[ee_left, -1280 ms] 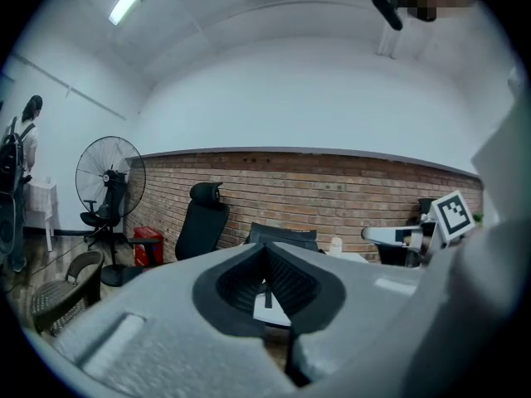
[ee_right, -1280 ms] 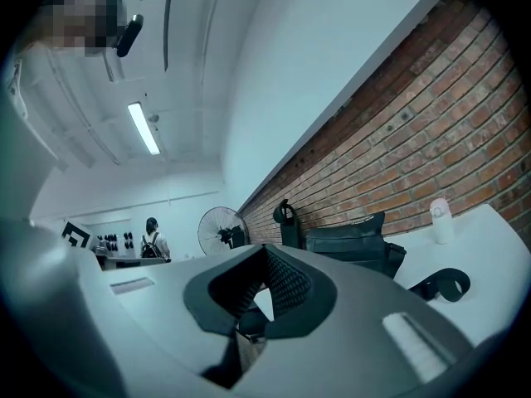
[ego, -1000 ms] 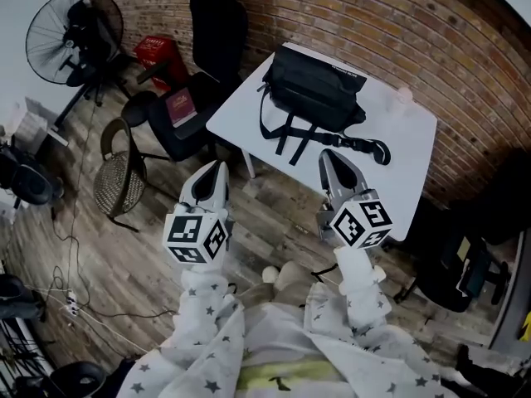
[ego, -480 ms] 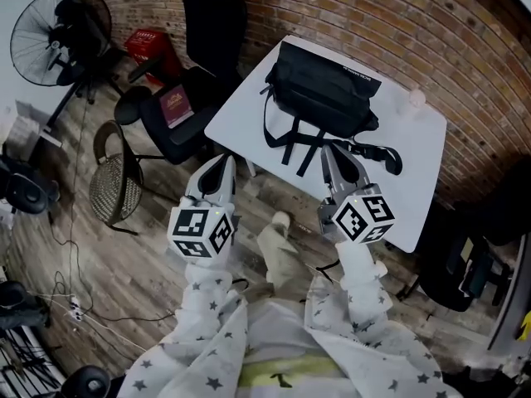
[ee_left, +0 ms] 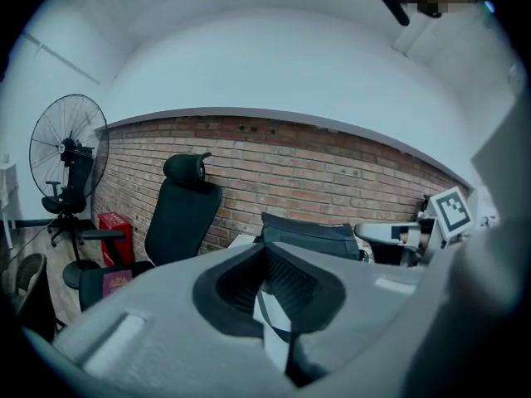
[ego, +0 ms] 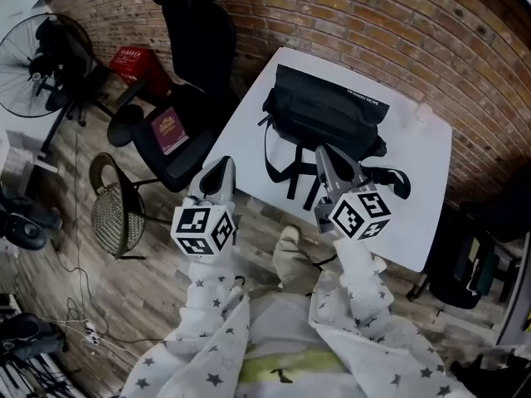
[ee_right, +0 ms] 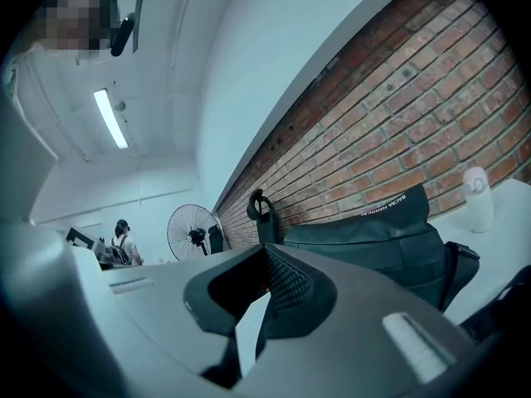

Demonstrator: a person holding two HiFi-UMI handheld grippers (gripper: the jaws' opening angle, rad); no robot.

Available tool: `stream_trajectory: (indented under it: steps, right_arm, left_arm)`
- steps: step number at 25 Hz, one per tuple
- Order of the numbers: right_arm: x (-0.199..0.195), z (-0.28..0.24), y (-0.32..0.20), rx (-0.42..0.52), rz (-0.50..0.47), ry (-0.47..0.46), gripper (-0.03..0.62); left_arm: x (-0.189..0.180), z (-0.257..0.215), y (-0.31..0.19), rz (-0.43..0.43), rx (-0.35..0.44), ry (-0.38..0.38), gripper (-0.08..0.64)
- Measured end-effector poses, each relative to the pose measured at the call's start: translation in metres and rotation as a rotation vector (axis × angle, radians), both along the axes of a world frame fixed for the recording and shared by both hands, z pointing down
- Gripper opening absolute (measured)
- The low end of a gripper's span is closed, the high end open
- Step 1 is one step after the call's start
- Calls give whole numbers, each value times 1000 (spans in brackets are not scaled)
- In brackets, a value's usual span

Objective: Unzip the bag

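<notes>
Head view shows the left gripper (ego: 221,171) with its two grey jaws pressed together and nothing between them, its tip over the wooden plank floor (ego: 108,305) just off the near left edge of the white rectangular table (ego: 419,210). The left gripper view agrees: the left gripper (ee_left: 266,254) has its ribbed pads meeting, with only the table edge showing below them. The right gripper (ego: 326,157) is closed and empty as well, and the right gripper view has the right gripper (ee_right: 267,257) with its pads together and the bag beyond the tips, not touched. From above, that right tip lies over the black webbing straps (ego: 286,168) that trail from the bag across the table's near edge. The black fabric messenger bag (ego: 328,113) lies on the table towards the red brick wall (ego: 373,15), flap closed and a line of white lettering along its top; it also shows in the left gripper view (ee_left: 309,235) and the right gripper view (ee_right: 373,237). A small white bottle (ego: 423,111) stands on the table just right of the bag. Left of the table is a black high-backed office chair (ego: 195,48) with a maroon book (ego: 168,129) on its seat, then a red crate (ego: 133,59), a round woven stool (ego: 116,214) and a black pedestal fan (ego: 37,56).
</notes>
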State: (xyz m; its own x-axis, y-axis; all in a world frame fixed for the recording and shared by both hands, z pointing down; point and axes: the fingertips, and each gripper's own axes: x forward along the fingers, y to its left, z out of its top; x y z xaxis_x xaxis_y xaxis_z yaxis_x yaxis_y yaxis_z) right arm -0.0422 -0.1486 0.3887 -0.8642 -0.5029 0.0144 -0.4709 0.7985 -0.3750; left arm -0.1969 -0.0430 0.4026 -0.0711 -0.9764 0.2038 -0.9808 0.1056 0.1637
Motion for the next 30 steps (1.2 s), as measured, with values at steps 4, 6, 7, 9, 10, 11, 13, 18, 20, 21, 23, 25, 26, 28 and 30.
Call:
stream_trajectory:
  steps: [4,6,7,9,10,11,13,18,20,21,23,25,26,28,30]
  right_arm:
    - [-15,3,-20,-14,11,5,-10]
    - [-21,3,-31,-21,18,2,-11]
    - [-24,3,-36,-24,21,0,-11]
    - [-32,1,-45,-27,23,-4,-11]
    - [-36,1,-49,-29,22,-5,-11]
    - [-40,2,-52,-31,21,-6,-11]
    - [-47,4,-58,-40,19,-6,-10]
    - [-63,15,-63,-73,6,11,-11]
    - [-72,20,-62,-81,-11,24,-9]
    - [-77,23,-61,-85,-20,32,-10]
    - [-87,28,-58,-95,-36,45,-9]
    - [-98,33,-54,-106,-48,57,-9]
    - [-105,36,-52,-113,-54,63,-9]
    - [-120,43,-50,-138,-68,69,-9]
    - [-134,51,-49,-186,-69,61,-8]
  left_arm:
    - [-15,5,-25,17,-12,17,-2]
    - [-22,5,-37,27,-12,22,-2]
    - [-26,4,-44,32,-10,23,-2]
    - [-35,1,-56,39,-5,22,-2]
    - [-39,0,-61,40,-3,20,-2]
    - [-43,-2,-67,42,0,18,-2]
    - [-50,-4,-79,48,7,15,-2]
    - [-63,-7,-105,83,18,12,-2]
    - [-68,-6,-116,103,16,14,-2]
    - [-69,-5,-121,116,15,16,-2]
    - [-72,-4,-133,152,16,17,-2]
    - [-75,-3,-145,202,15,20,-2]
    - [-77,-2,-151,227,13,23,-2]
    - [-81,0,-163,280,5,28,-2]
    - [-83,4,-175,349,-11,32,-2]
